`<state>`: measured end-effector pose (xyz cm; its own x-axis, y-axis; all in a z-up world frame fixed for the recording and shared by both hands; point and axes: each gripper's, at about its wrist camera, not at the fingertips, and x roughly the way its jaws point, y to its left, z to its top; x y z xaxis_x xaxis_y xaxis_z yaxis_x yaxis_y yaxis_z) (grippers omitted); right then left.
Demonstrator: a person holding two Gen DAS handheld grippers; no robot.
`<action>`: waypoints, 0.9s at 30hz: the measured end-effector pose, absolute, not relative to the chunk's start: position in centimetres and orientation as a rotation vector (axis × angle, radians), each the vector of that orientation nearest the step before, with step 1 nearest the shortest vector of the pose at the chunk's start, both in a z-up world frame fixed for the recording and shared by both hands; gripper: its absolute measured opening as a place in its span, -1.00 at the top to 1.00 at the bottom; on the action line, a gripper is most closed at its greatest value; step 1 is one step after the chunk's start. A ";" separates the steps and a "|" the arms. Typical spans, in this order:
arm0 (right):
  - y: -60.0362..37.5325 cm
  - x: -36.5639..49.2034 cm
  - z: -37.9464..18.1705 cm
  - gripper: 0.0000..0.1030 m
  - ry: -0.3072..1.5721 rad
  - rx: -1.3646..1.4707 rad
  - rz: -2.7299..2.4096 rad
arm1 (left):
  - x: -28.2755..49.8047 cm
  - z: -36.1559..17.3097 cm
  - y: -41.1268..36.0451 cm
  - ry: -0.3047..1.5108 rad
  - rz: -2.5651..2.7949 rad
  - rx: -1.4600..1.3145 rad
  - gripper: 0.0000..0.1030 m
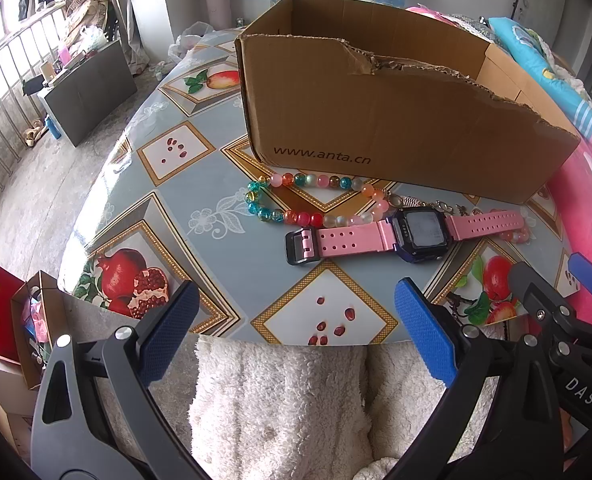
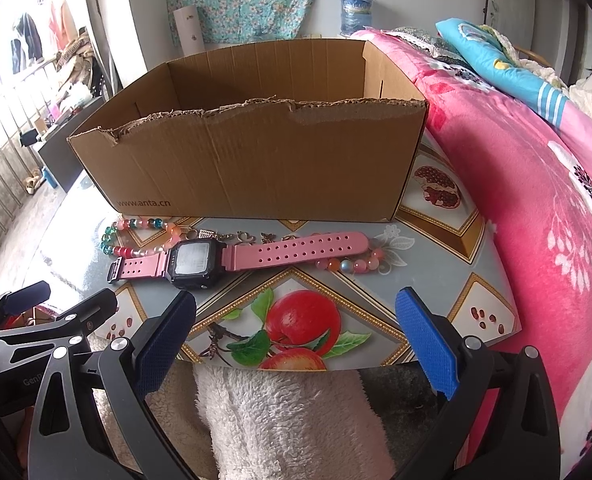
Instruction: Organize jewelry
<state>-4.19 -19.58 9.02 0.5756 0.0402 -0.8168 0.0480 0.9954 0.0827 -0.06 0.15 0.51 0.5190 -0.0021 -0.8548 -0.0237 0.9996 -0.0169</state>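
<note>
Surface: a table [image 1: 200, 208] under a grey-blue cloth printed with fruit panels. A railed window and hung clothes fill the upper left of both frames; a pink floral blanket [image 2: 536, 200] fills the right.

At centre stands an open cardboard box [image 1: 376, 120], near wall torn, printed "www.anta.cn". Just in front of it, left to right: a coloured bead bracelet [image 1: 296, 216], a pink-strap watch [image 1: 416, 234] lying flat across it, and small metal charms [image 2: 240, 236] behind the strap.

Left wrist view only: a red gift bag [image 1: 0, 320] on the floor, lower left. Right wrist view only: the box interior, bare.

Left gripper [image 1: 296, 332] and right gripper [image 2: 296, 340]: both spread wide, grasping nothing, at the near table edge over white fleece [image 1: 280, 408].
</note>
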 end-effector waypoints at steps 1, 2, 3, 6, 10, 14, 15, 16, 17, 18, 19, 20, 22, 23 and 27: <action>-19.6 -4.2 9.0 -0.89 0.958 0.101 -0.005 | -0.1 0.5 0.1 1.025 0.013 -0.027 -0.83; -19.6 -4.2 9.0 -0.89 0.958 0.101 -0.004 | 0.0 0.6 0.1 1.025 0.013 -0.026 -0.83; -19.6 -4.1 9.0 -0.89 0.958 0.102 -0.004 | -0.1 0.5 0.2 1.025 0.013 -0.028 -0.83; -19.6 -4.2 9.0 -0.89 0.957 0.102 -0.002 | 0.0 0.5 0.2 1.024 0.013 -0.026 -0.83; -19.5 -4.3 8.9 -0.89 0.958 0.104 -0.001 | -0.1 0.5 0.2 1.025 0.014 -0.027 -0.83; -19.5 -4.3 8.9 -0.89 0.957 0.106 -0.002 | 0.0 0.5 0.2 1.025 0.014 -0.027 -0.83; -19.5 -4.3 8.9 -0.89 0.957 0.106 -0.002 | -0.1 0.5 0.2 1.026 0.013 -0.026 -0.83; -19.5 -4.3 8.9 -0.89 0.957 0.107 -0.002 | -0.1 0.5 0.1 1.026 0.013 -0.026 -0.83; -19.5 -4.3 8.9 -0.89 0.957 0.107 -0.002 | -0.1 0.6 0.1 1.026 0.014 -0.026 -0.83; -19.5 -4.3 8.9 -0.89 0.957 0.107 -0.002 | -0.1 0.6 0.1 1.026 0.016 -0.026 -0.83; -19.5 -4.3 8.8 -0.89 0.956 0.107 -0.003 | -0.1 0.5 0.1 1.026 0.018 -0.025 -0.83; -19.6 -4.4 8.8 -0.89 0.955 0.108 -0.003 | -0.1 0.5 0.1 1.027 0.021 -0.025 -0.83; -19.6 -4.4 8.8 -0.89 0.954 0.109 -0.003 | -0.1 0.5 0.2 1.026 0.029 -0.027 -0.83; -19.6 -4.4 8.8 -0.89 0.953 0.109 -0.003 | -0.1 0.4 0.3 1.025 0.033 -0.027 -0.83; -20.0 -4.4 8.9 -0.89 0.942 0.107 0.000 | -0.2 0.3 1.1 1.015 0.048 -0.026 -0.83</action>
<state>-4.39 -19.99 8.92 0.5889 0.0463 -0.8069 0.0469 0.9947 0.0913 -0.21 1.07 0.26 0.5264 0.0281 -0.8498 -0.0526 0.9986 0.0004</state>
